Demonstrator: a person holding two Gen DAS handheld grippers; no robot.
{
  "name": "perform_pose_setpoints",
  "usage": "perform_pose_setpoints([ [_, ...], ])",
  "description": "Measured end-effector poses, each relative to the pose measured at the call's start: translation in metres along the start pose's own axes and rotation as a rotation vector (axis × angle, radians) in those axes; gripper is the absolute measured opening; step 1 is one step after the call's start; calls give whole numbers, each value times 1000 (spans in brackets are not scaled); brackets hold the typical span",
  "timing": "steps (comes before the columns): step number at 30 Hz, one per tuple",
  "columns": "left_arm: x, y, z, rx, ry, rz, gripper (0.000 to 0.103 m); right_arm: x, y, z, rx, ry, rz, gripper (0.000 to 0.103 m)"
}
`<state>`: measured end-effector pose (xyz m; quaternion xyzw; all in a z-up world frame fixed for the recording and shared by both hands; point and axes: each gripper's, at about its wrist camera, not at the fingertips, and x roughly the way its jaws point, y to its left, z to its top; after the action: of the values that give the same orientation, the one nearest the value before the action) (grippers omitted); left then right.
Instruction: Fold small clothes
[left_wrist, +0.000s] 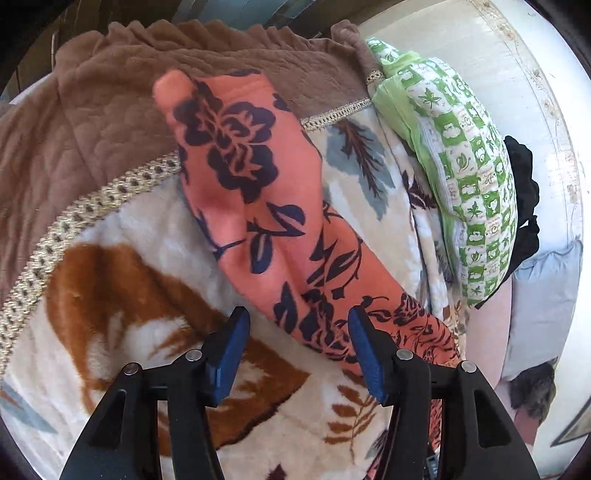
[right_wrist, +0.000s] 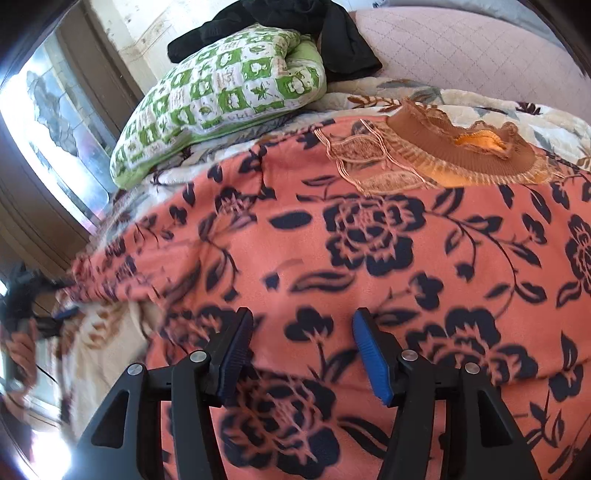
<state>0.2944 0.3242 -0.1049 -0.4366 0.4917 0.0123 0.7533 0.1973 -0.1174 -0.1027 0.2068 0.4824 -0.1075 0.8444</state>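
Left claw (left_wrist: 299, 325) gaping empty over coral floral garment (left_wrist: 240, 177); right claw (right_wrist: 303, 328) likewise parted, lying above it; leaf-print blanket (left_wrist: 147, 236) covering bed, green pillow (right_wrist: 221, 96) resting beside wall.

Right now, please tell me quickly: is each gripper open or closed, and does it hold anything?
Left gripper: open, holding nothing; the orange fleece garment with dark flowers lies beyond it.
Right gripper: open over the same garment, gripping nothing.
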Motion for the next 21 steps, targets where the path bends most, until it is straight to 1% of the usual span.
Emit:
perform_pose_setpoints([
  [1, 4, -3, 1, -6, -3, -14, 55, -2, 1, 15, 29, -11, 46, 56],
  [3, 11, -7, 8, -23, 7, -37, 55, -4, 4, 43, 51, -47, 59, 59],
  [4, 17, -9, 11, -34, 13, -48, 55, -1, 5, 57, 65, -51, 73, 59],
  [5, 22, -9, 14, -41, 20, -53, 55, 7, 5, 76, 104, -36, 111, 59],
  [6, 27, -10, 15, -46, 24, -58, 55, 14, 4, 86, 142, -23, 131, 63],
  [8, 36, -13, 19, -48, 21, -65, 55, 33, -2, 109, 259, -6, 164, 65],
  [10, 37, -11, 21, -61, 16, -88, 55, 52, -4, 122, 330, 7, 215, 67],
  [11, 40, -10, 23, -70, 17, -95, 54, 70, -3, 128, 366, 66, 216, 71],
  [13, 45, -8, 26, -95, 18, -113, 53, 96, -2, 131, 414, 140, 141, 71],
  [14, 43, -6, 27, -99, 18, -122, 47, 111, -3, 131, 446, 174, 83, 69],
  [15, 44, -7, 28, -99, 13, -125, 38, 118, -3, 131, 466, 177, 66, 63],
  [16, 46, -10, 31, -88, 9, -129, 10, 118, -2, 135, 469, 145, 52, 54],
  [17, 44, -12, 33, -75, 8, -138, 6, 117, 2, 143, 446, 113, 62, 9],
  [18, 40, -15, 35, -65, -3, -155, 6, 117, 6, 153, 426, 108, 104, 0],
  [19, 34, -20, 37, -43, -32, -180, 6, 109, 8, 162, 424, 52, 146, 0],
  [20, 27, -25, 37, -13, -61, -197, 6, 93, 11, 173, 414, -54, 212, 0],
  [21, 21, -31, 37, 28, -100, -198, 6, 85, 12, 179, 397, -109, 223, 0],
])
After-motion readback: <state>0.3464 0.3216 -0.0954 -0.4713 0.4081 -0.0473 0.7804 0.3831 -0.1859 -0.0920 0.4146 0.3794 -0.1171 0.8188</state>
